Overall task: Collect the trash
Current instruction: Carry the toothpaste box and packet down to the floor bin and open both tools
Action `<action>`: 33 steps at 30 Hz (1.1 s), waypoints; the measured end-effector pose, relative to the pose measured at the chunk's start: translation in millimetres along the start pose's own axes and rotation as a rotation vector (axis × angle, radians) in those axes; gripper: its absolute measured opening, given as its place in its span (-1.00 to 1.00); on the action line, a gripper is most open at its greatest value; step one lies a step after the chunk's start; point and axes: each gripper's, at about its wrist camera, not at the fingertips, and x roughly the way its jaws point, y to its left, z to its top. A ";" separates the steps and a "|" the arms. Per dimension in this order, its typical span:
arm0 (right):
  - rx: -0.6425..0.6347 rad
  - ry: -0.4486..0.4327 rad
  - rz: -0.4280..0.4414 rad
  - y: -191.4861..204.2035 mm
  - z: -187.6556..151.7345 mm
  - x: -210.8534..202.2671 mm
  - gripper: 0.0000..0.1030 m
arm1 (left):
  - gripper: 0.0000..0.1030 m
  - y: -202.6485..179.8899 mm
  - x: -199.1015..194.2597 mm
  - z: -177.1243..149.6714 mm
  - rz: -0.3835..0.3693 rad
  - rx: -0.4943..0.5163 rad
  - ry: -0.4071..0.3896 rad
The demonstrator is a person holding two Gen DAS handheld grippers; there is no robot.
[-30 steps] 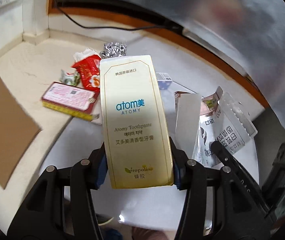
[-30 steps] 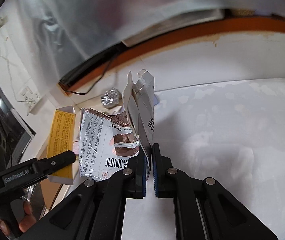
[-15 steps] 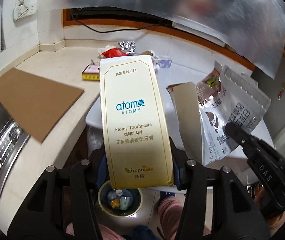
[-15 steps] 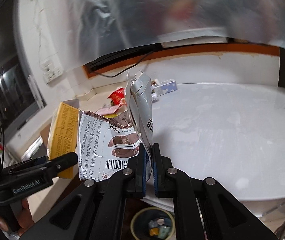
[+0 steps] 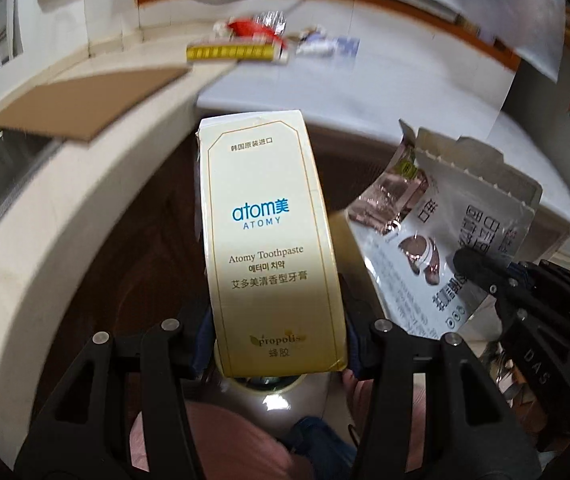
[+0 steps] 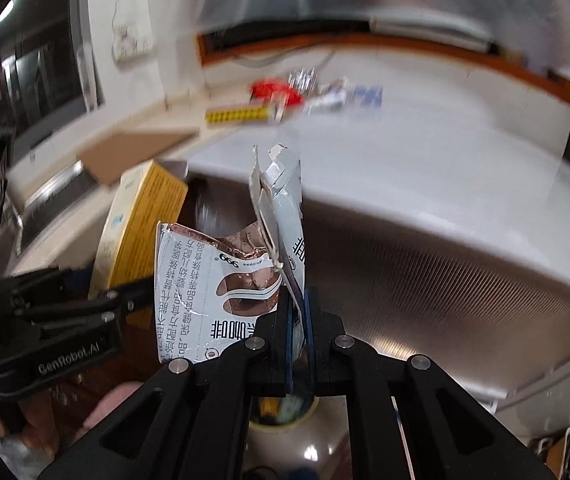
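A cream Atomy toothpaste box (image 5: 269, 240) stands upright between the pads of my left gripper (image 5: 277, 344), which is shut on its lower end. In the right wrist view the same box (image 6: 141, 232) shows its yellow side, with the left gripper (image 6: 105, 282) at the left. My right gripper (image 6: 300, 320) is shut on a torn silver and white coffee sachet (image 6: 221, 292). That sachet (image 5: 445, 220) hangs to the right of the box, with the right gripper (image 5: 469, 260) below it. A round bin (image 5: 285, 396) with a cream rim sits on the floor under both grippers, mostly hidden by them (image 6: 285, 420).
A brown cardboard sheet (image 5: 85, 108) lies on the cream counter (image 5: 45, 220). Farther back lie a yellow-edged box (image 5: 229, 52), a red wrapper (image 5: 245, 28), a foil ball (image 5: 273, 20) and a blue and white carton (image 5: 333, 46). The white table (image 6: 425, 168) edge is ahead. A person's legs (image 5: 225, 440) are below.
Both grippers have drawn back from the table and sunk, each still holding its piece. The table and its litter have receded, and the bin now sits right under the fingers.
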 end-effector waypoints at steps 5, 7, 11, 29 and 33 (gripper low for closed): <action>-0.040 0.144 0.006 14.3 -44.0 43.1 -0.90 | -0.08 12.3 40.8 -23.7 0.026 0.003 0.116; -0.036 0.188 0.017 14.3 -51.2 58.4 -0.90 | -0.08 19.1 59.1 -32.5 0.029 -0.001 0.158; -0.061 0.275 0.025 16.2 -68.6 93.2 -0.90 | -0.08 29.1 94.7 -44.8 0.020 -0.026 0.248; -0.101 0.607 0.094 3.8 -132.3 274.1 -0.89 | -0.07 37.7 259.2 -76.6 0.011 0.009 0.609; -0.079 0.646 0.146 1.6 -131.9 314.4 -0.79 | -0.04 39.1 278.0 -72.7 0.029 0.025 0.634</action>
